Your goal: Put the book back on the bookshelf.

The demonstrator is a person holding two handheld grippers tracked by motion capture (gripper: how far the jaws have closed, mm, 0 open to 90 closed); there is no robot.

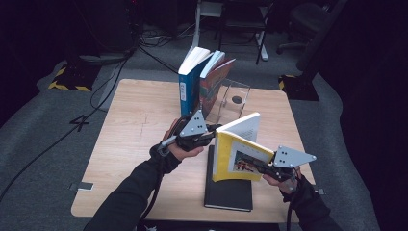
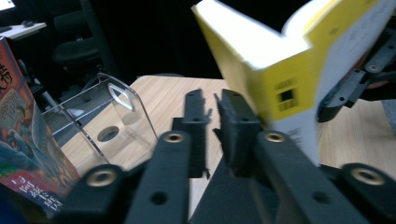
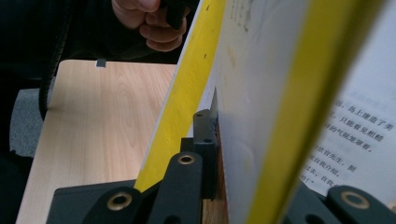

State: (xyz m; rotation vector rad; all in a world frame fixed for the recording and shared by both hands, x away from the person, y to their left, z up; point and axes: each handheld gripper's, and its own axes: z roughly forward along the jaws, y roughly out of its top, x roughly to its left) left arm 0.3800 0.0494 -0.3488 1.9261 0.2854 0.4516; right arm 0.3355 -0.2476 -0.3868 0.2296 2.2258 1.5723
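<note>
Now, starting at the left of the high view, the blue book [image 1: 188,77] and the orange-covered book [image 1: 215,83] stand leaning at the far edge of the tabletop [image 1: 134,130], with the clear acrylic bookend [image 1: 234,98] just to their right. That open slot beside them looks like the place for what I carry.

My left gripper [image 1: 208,131] hovers mid-table, near the yellow book's spine edge. In the left gripper view its jaws stand a narrow gap apart with nothing between them, and the yellow book [image 2: 275,70] sits just beyond their tips, to the right; whether it brushes them I cannot tell. My right gripper [image 1: 262,167] is clamped on the yellow book [image 1: 238,151], one jaw against the cover, the other hidden behind the pages in the right gripper view. The book hangs upright above the black notebook [image 1: 228,190], which lies flat near the front edge, and its pages fan open at the top.

To do this well, I judge I should keep the right clamp firm and low on the cover, use the left jaws to press the loose pages shut and steady the spine, then carry the book upright toward the bookend. The risk I see is the fanned pages catching the orange-covered book, or the clear bookend sliding away when nudged.
</note>
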